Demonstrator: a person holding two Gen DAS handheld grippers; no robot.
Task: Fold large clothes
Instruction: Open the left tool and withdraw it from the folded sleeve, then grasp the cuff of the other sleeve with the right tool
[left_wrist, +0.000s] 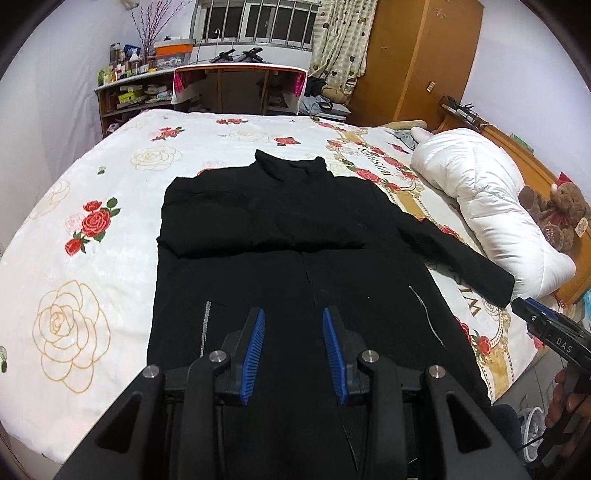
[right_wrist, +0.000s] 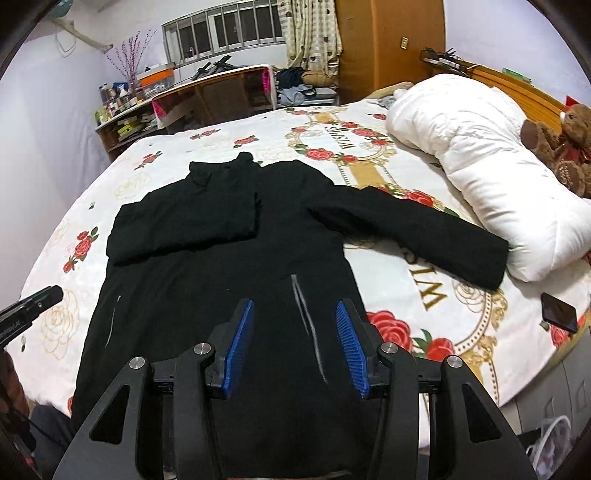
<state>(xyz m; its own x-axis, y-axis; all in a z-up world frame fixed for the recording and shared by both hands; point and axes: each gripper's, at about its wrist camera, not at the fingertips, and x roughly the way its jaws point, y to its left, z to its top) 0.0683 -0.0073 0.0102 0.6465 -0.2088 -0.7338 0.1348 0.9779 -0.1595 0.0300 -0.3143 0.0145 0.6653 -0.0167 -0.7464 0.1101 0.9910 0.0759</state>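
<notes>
Lying flat on the floral bed cover (right_wrist: 424, 295): 1 black coat (right_wrist: 221, 295), collar far, hem near; 1 sleeve already folded across the chest (right_wrist: 184, 225), the other sleeve (right_wrist: 417, 236) stretched toward the white duvet (right_wrist: 480, 166); cloth judged soft, thick, fairly heavy, not slippery; best hold judged at that sleeve's cuff, then the hem corners; left hand-held gripper (left_wrist: 293, 314) and right hand-held gripper (right_wrist: 295, 306) both partly spread, empty, above the hem.

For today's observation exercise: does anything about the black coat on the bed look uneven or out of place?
Yes. The black coat is lopsided: one sleeve is folded across its chest, while the other sleeve lies stretched out, its cuff against the white duvet.
</notes>
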